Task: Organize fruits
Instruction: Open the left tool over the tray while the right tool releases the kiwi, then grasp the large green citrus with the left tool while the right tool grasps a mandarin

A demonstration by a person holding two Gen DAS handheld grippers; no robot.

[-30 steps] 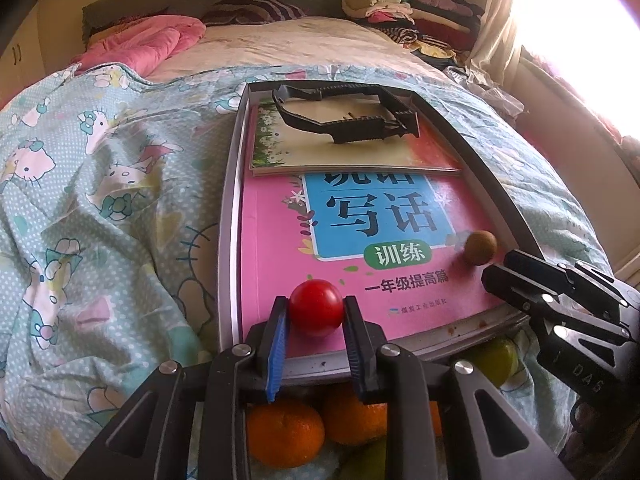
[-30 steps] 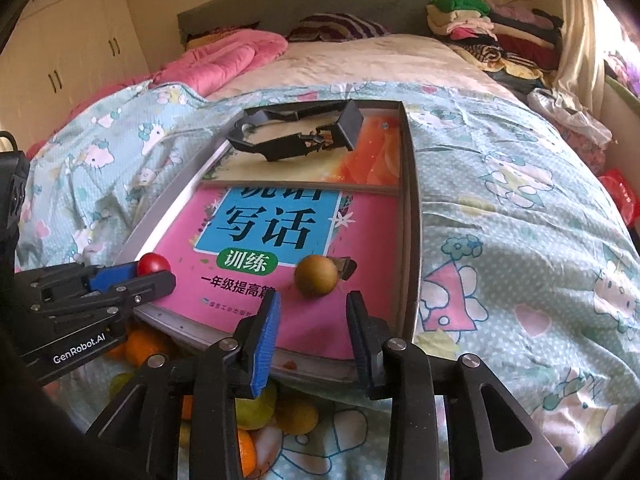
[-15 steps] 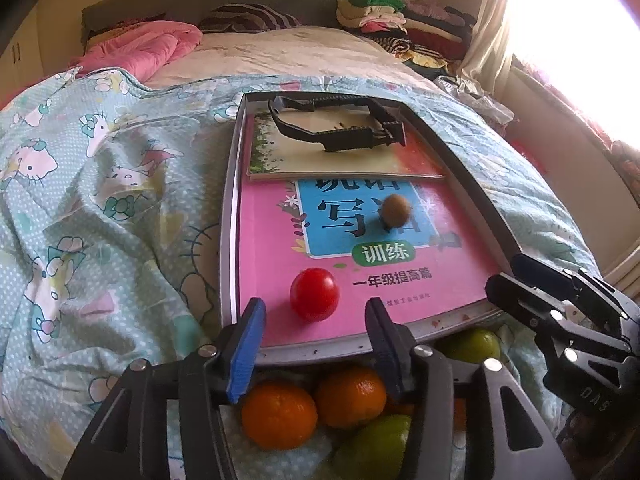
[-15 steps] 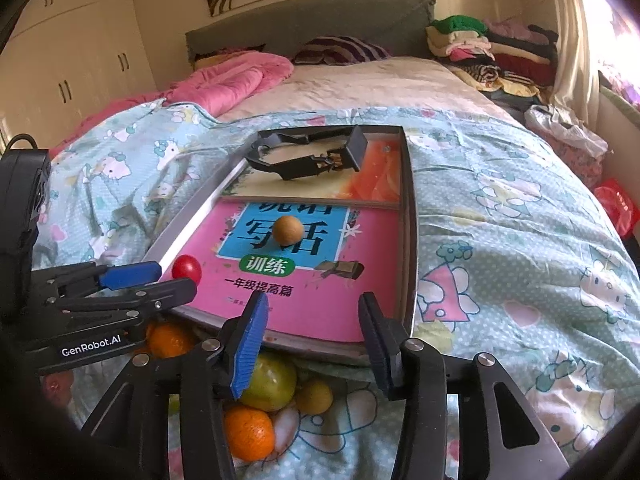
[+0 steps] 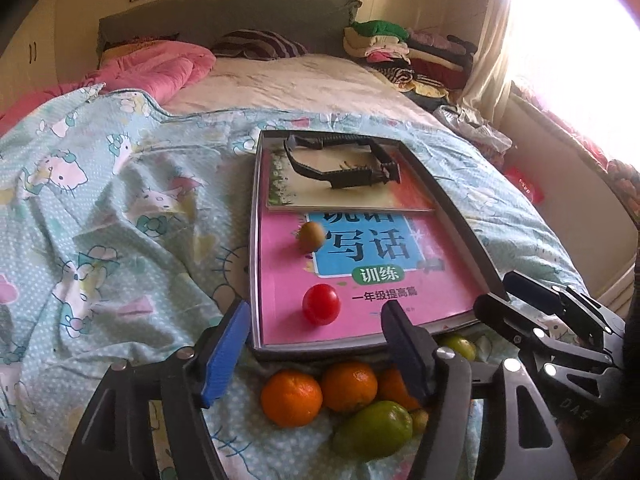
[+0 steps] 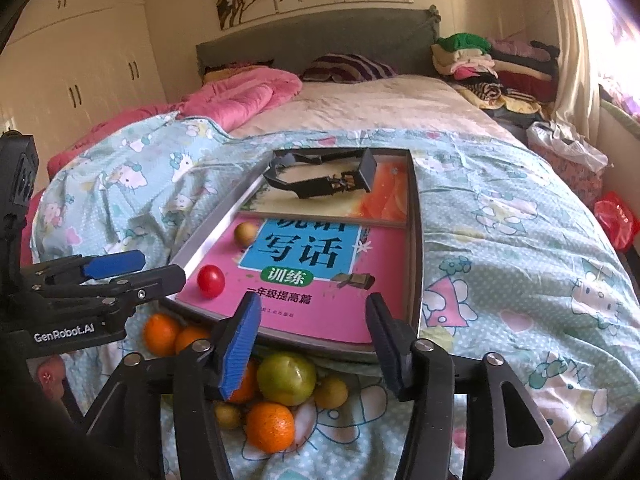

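Note:
A red tomato [image 5: 321,304] lies on the pink book in the grey tray [image 5: 255,240], near its front left; it also shows in the right wrist view [image 6: 211,281]. A small brown fruit [image 5: 311,236] lies farther back on the book [image 6: 245,233]. Several oranges [image 5: 291,397] and a green fruit [image 5: 374,429] lie on the bedspread in front of the tray. My left gripper [image 5: 314,350] is open and empty, just short of the tray's front edge. My right gripper [image 6: 312,344] is open and empty above the fruit pile [image 6: 286,372].
A black plastic clip frame [image 5: 340,162] lies on a second book at the tray's back. A small brown stub [image 6: 354,279] lies on the pink book. The tray rests on a rumpled cartoon-print bedspread [image 5: 100,220]. Folded clothes [image 6: 480,64] are stacked at the far right.
My left gripper let go of the red tomato, opened and pulled back. The brown fruit rolled from the right side of the book to the back left. My right gripper also drew back.

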